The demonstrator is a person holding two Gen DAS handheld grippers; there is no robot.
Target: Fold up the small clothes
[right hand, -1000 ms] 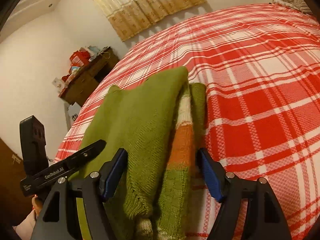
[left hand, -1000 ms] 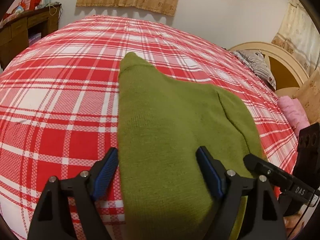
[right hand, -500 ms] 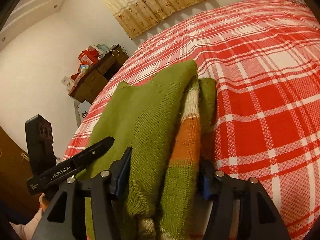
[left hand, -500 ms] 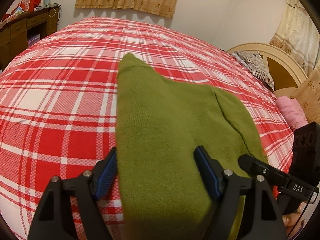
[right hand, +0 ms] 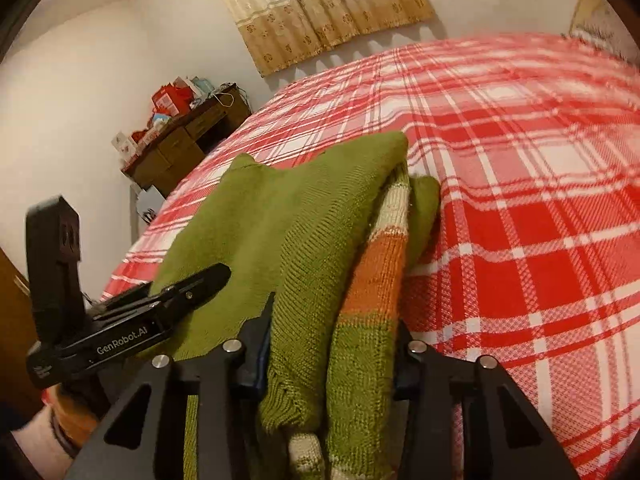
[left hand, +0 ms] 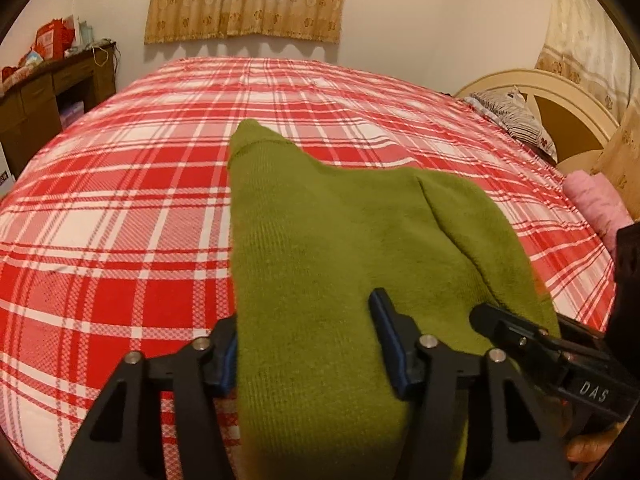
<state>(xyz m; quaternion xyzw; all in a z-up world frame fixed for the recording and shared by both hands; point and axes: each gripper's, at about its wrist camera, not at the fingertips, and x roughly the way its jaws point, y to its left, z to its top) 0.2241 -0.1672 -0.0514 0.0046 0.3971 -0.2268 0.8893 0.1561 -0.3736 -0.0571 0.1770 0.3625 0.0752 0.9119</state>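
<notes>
A green knit sweater (left hand: pixel 332 240) lies folded lengthwise on the red plaid bed (left hand: pixel 120 216). In the right wrist view its folded-in side (right hand: pixel 380 276) shows orange and cream stripes. My left gripper (left hand: pixel 308 346) is at the sweater's near end with its jaws closing. One pad is against the cloth's left edge and the other presses on top of it. My right gripper (right hand: pixel 332 340) is closing too, and a thick fold of the sweater (right hand: pixel 280 232) bulges between its pads. Each gripper's black finger (right hand: pixel 200 284) shows in the other's view.
A wooden desk (left hand: pixel 52 92) with red boxes stands left of the bed. A cream headboard (left hand: pixel 560 92), a striped pillow (left hand: pixel 516 120) and a pink cloth (left hand: pixel 600 204) are at the right. A curtain (left hand: pixel 244 0) hangs on the far wall. Plaid sheet stretches beyond the sweater.
Both grippers' jaws have drawn inward onto the sweater's near end. The cloth between the right pads has bunched up. Neither hand has shifted much.
</notes>
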